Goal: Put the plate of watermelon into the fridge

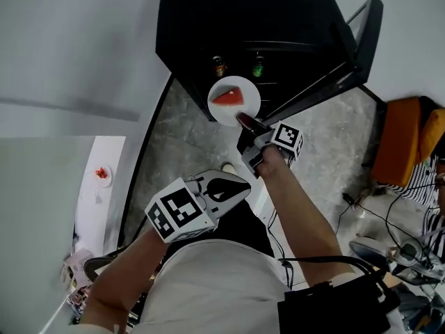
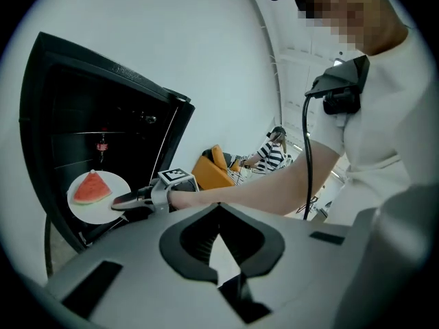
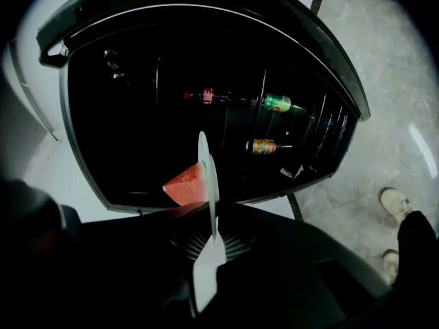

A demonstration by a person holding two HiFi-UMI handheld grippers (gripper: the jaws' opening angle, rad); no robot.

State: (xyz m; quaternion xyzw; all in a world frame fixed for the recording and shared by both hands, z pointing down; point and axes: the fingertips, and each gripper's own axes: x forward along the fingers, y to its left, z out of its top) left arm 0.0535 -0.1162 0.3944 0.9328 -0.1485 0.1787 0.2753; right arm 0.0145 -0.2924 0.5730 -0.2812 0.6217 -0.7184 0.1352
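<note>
Floor: a grey stone floor (image 1: 181, 138) lies under the person, with an orange armchair (image 1: 403, 145) at the right side.
Fridge: a low black fridge (image 1: 208, 33) stands with its door open; a green bottle (image 3: 278, 103) and an orange can (image 3: 260, 146) are inside it.
Plate: a round white plate (image 1: 234, 101) carries one red watermelon wedge (image 1: 228, 97); it is in the air just in front of the open fridge, not inside.
Right gripper: the right gripper (image 1: 247, 122) has its jaws closed on the near rim of the plate.
Left gripper: the left gripper (image 1: 236, 186) is lower, near the person's body, with its jaws together and nothing between them.
</note>
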